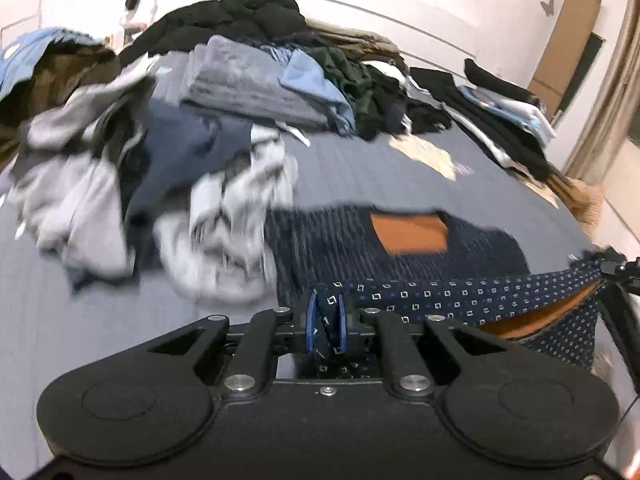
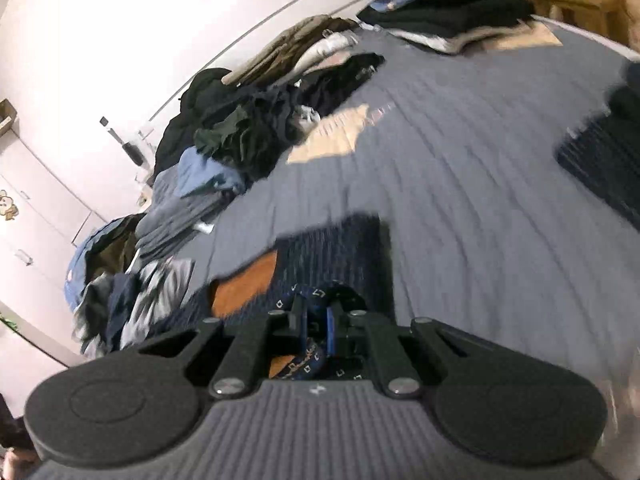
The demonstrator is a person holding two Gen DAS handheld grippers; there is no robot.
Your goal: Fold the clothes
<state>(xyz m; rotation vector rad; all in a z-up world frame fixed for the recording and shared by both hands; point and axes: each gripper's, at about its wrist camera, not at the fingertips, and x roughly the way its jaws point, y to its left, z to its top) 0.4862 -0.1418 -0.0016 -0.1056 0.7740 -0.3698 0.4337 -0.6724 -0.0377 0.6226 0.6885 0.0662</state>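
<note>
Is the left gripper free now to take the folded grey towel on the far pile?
Probably not: the left gripper is shut on the dotted navy garment, and the folded grey towel lies far across the bed.

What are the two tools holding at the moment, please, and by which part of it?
Both hold the navy patterned garment: the left tool and right tool each pinch its upper edge, one near each end.

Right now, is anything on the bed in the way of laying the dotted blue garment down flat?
Nothing visible. Both the left hand-held gripper and right hand-held gripper pinch the dotted garment. The grey bedspread ahead is bare; the clothes pile sits off to the left.
</note>
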